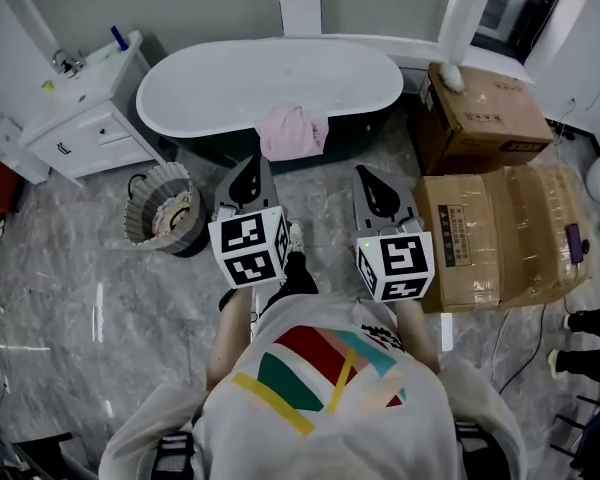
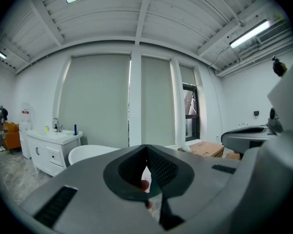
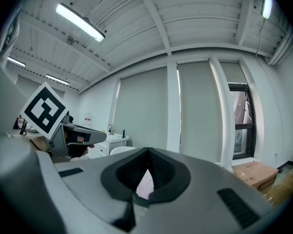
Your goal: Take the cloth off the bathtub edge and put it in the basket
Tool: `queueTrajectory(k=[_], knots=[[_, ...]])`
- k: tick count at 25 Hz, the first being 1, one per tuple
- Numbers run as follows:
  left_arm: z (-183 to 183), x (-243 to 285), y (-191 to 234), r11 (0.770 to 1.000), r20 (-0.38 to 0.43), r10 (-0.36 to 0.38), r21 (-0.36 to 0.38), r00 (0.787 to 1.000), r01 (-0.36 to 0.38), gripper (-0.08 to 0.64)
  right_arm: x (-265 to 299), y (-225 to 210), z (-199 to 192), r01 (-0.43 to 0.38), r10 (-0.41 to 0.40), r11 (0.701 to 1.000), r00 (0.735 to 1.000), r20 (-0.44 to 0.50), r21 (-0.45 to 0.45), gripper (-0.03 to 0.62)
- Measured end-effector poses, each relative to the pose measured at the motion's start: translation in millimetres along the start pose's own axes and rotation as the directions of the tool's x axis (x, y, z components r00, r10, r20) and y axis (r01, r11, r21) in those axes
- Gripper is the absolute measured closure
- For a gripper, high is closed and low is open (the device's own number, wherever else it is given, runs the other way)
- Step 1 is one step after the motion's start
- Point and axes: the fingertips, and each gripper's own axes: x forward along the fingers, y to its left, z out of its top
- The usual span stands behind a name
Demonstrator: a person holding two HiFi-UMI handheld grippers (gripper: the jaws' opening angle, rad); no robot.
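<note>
A pink cloth hangs over the near edge of the white bathtub. A woven basket stands on the floor to the left of my grippers. My left gripper is shut and empty, its tip just short of the tub below the cloth. My right gripper is also shut and empty, a little right of the cloth. In the left gripper view the shut left gripper points level toward the tub. Through the jaw gap in the right gripper view, a bit of the pink cloth shows behind the right gripper.
A white vanity with a sink stands left of the tub. Cardboard boxes are stacked on the right, close to my right gripper. A grey marble floor spreads around the basket. Shoes of another person show at the right edge.
</note>
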Motion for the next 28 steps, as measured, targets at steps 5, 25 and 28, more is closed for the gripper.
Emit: queueTrajectory(k=[5, 25, 28], knots=[[1, 14, 6, 1.0, 0.001, -0.009, -0.016, 1.0, 0.009, 0.541, 18, -4, -6, 0.007, -0.007, 1.0, 1.0, -0.011, 0.017, 0.581], [-40, 146, 62, 1.0, -0.13, -0.024, -0.004, 0.991, 0.023, 0.541, 167, 0, -45, -0.06, 0.068, 0.996, 0.988, -0.138, 0.065, 0.581], [-40, 186, 81, 1.0, -0.148, -0.025, -0.007, 0.989, 0.024, 0.541, 211, -7, -45, -0.063, 0.074, 0.995, 0.985, -0.157, 0.073, 0.581]])
